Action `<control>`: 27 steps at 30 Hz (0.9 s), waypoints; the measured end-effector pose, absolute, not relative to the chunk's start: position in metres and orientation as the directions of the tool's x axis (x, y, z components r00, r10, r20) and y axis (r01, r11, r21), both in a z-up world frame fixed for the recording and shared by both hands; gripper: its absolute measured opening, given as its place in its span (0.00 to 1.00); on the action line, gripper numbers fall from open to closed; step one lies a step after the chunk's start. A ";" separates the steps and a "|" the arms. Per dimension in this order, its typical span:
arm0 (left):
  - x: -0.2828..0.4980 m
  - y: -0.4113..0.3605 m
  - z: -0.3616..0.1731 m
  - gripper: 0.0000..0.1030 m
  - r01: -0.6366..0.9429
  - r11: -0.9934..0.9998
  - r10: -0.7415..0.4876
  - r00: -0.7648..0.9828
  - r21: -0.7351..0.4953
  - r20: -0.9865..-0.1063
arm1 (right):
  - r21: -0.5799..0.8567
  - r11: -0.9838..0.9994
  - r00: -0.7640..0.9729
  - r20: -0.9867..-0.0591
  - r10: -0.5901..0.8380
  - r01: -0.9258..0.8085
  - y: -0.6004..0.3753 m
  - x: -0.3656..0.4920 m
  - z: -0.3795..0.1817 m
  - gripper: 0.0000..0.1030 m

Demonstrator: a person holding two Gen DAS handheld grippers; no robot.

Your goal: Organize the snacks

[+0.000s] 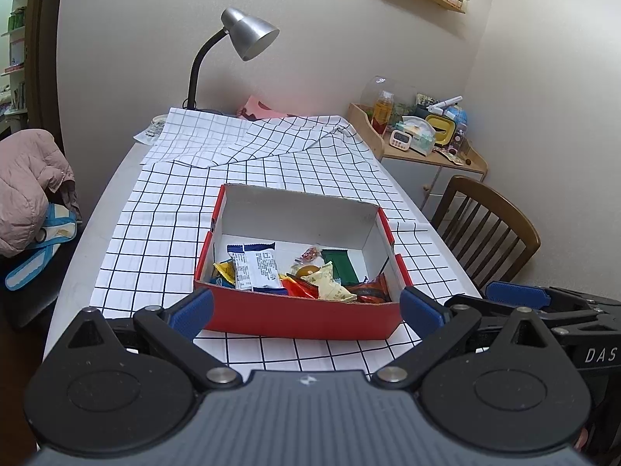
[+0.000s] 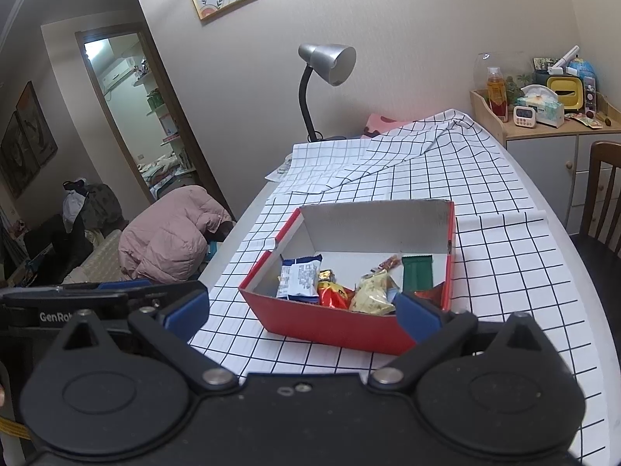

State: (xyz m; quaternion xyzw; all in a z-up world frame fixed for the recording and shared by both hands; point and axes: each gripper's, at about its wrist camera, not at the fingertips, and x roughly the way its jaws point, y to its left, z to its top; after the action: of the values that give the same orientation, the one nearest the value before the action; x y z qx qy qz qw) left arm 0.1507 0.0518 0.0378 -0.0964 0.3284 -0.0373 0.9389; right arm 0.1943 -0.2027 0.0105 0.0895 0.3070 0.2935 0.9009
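A red cardboard box [image 1: 302, 316] [image 2: 341, 328] with a white inside sits on the checked tablecloth. Several snack packets lie along its near side: a white and blue packet [image 1: 258, 268] [image 2: 299, 275], a green bar [image 1: 341, 266] [image 2: 417, 273], a pale yellow packet [image 1: 330, 283] [image 2: 372, 291] and a red packet [image 1: 297, 287] [image 2: 333, 295]. My left gripper [image 1: 306, 308] hovers open in front of the box's near wall, nothing between its blue fingers. My right gripper [image 2: 302, 312] is open too, just before the box, and its tip [image 1: 516, 295] shows at the right in the left wrist view.
A silver desk lamp [image 1: 248, 39] [image 2: 328, 64] stands at the table's far end, beside folded cloth. A wooden chair [image 1: 489, 225] stands to the right. A cluttered side cabinet [image 1: 427, 147] [image 2: 543, 124] lies beyond. A pink jacket [image 1: 27, 182] [image 2: 170, 229] sits at the left.
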 end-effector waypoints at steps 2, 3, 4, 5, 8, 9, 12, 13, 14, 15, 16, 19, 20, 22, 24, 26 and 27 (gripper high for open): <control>0.149 0.051 0.038 1.00 0.008 0.979 -0.132 0.782 -0.202 -0.609 | 0.338 0.814 0.643 -0.500 0.581 -0.473 -0.203 0.194 0.011 1.00; 0.149 0.050 0.038 1.00 0.008 0.980 -0.130 0.784 -0.199 -0.607 | 0.337 0.815 0.645 -0.499 0.579 -0.471 -0.204 0.193 0.011 1.00; 0.149 0.049 0.039 1.00 0.009 0.981 -0.129 0.784 -0.196 -0.607 | 0.334 0.819 0.650 -0.498 0.574 -0.467 -0.205 0.193 0.011 1.00; 0.149 0.049 0.039 1.00 0.009 0.981 -0.126 0.786 -0.192 -0.606 | 0.330 0.823 0.657 -0.496 0.567 -0.462 -0.206 0.192 0.012 1.00; 0.148 0.047 0.041 1.00 0.012 0.983 -0.122 0.789 -0.184 -0.602 | 0.317 0.833 0.672 -0.494 0.552 -0.453 -0.209 0.193 0.012 1.00; 0.148 0.046 0.041 1.00 0.012 0.983 -0.121 0.790 -0.182 -0.601 | 0.317 0.834 0.672 -0.494 0.551 -0.451 -0.210 0.194 0.012 1.00; 0.148 0.045 0.042 1.00 0.013 0.985 -0.115 0.791 -0.171 -0.601 | 0.313 0.838 0.675 -0.497 0.546 -0.447 -0.211 0.194 0.012 1.00; 0.148 0.045 0.042 1.00 0.013 0.986 -0.112 0.792 -0.167 -0.600 | 0.313 0.838 0.675 -0.496 0.546 -0.448 -0.211 0.194 0.012 1.00; 0.147 0.044 0.042 1.00 0.013 0.987 -0.110 0.793 -0.163 -0.599 | 0.313 0.837 0.675 -0.495 0.547 -0.449 -0.211 0.194 0.013 1.00; 0.147 0.044 0.043 1.00 0.012 0.987 -0.106 0.794 -0.158 -0.598 | 0.312 0.836 0.675 -0.493 0.549 -0.452 -0.211 0.194 0.014 1.00; 0.147 0.043 0.043 1.00 0.013 0.988 -0.104 0.795 -0.155 -0.598 | 0.309 0.835 0.676 -0.491 0.549 -0.455 -0.210 0.193 0.014 1.00; 0.147 0.043 0.043 1.00 0.013 0.989 -0.101 0.794 -0.150 -0.600 | 0.289 0.836 0.681 -0.487 0.548 -0.466 -0.207 0.191 0.017 1.00; 0.147 0.042 0.043 1.00 0.014 0.989 -0.102 0.793 -0.149 -0.601 | 0.282 0.838 0.683 -0.486 0.545 -0.468 -0.207 0.190 0.018 1.00; 0.147 0.042 0.043 1.00 0.013 0.989 -0.101 0.793 -0.149 -0.601 | 0.274 0.841 0.688 -0.486 0.539 -0.466 -0.207 0.191 0.018 1.00; 0.147 0.042 0.043 1.00 0.016 0.989 -0.100 0.794 -0.145 -0.599 | 0.271 0.848 0.695 -0.487 0.529 -0.455 -0.208 0.192 0.018 1.00; 0.147 0.042 0.044 1.00 0.015 0.990 -0.097 0.796 -0.141 -0.598 | 0.273 0.851 0.698 -0.488 0.524 -0.448 -0.209 0.193 0.018 1.00; 0.147 0.042 0.044 1.00 0.015 0.990 -0.096 0.796 -0.140 -0.597 | 0.273 0.853 0.699 -0.489 0.522 -0.445 -0.209 0.193 0.018 1.00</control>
State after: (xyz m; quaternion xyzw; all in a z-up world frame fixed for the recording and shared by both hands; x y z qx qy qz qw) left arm 0.1468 0.0420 0.0439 -0.0639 0.3179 -0.0295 0.9455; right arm 0.1931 -0.2093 0.0176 0.0669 0.2850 0.2630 0.9193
